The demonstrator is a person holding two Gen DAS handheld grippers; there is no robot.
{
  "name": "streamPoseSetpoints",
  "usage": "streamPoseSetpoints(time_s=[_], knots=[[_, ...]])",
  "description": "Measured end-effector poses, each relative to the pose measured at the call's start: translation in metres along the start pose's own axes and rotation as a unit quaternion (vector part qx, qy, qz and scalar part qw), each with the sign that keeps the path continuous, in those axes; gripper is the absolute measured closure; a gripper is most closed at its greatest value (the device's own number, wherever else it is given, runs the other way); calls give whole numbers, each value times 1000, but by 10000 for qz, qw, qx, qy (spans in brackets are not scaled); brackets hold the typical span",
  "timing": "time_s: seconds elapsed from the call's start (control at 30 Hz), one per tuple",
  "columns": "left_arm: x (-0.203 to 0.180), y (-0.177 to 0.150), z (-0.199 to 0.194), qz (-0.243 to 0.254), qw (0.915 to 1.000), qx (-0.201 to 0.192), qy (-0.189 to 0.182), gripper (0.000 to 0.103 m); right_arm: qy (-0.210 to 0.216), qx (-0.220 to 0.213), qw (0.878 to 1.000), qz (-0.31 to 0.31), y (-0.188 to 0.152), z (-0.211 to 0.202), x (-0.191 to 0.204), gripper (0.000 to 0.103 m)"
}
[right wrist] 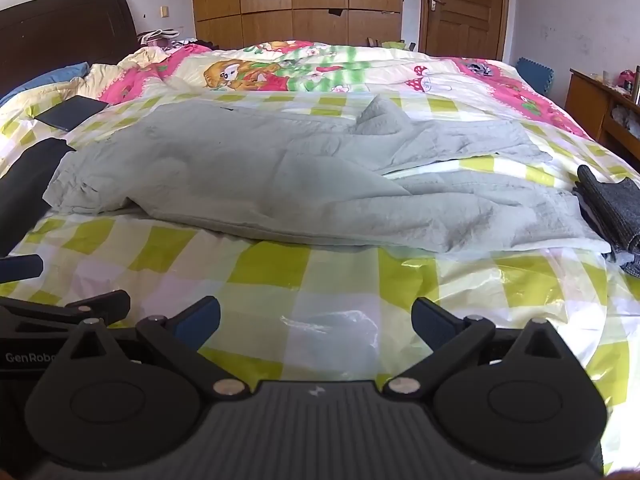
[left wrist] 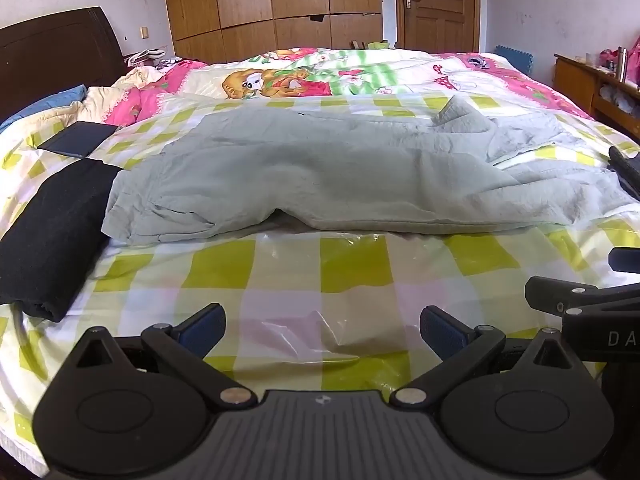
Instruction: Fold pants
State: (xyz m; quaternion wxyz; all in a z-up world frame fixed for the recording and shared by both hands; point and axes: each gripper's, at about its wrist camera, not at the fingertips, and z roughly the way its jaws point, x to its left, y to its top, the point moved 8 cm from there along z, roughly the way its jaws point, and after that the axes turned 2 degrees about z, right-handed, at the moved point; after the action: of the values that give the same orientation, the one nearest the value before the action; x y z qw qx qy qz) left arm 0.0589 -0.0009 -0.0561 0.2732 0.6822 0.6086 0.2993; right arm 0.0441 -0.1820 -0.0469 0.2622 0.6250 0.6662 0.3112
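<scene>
The pale grey pants (left wrist: 304,168) lie rumpled across the bed (left wrist: 280,276), ahead of both empty, wide-spread tongs (left wrist: 322,330) (right wrist: 316,326); light, limp and crease-prone, they look best pinched at waistband and hems, not mid-cloth.

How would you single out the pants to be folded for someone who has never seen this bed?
Start at the big bed with its yellow-green checked cover. Across its middle, lying sideways, sprawl the pants, unfolded and rumpled. They are pale grey-green, unlike the folded black cloth at their left end and the folded dark grey stack at their right.
</scene>
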Motion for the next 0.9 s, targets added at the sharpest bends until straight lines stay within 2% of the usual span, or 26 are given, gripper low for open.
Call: streamPoseSetpoints(time_s=[0.9], knots=[[1, -2, 0, 22, 10000, 37, 15, 0, 16, 53, 10000, -29, -2, 5, 4, 2]])
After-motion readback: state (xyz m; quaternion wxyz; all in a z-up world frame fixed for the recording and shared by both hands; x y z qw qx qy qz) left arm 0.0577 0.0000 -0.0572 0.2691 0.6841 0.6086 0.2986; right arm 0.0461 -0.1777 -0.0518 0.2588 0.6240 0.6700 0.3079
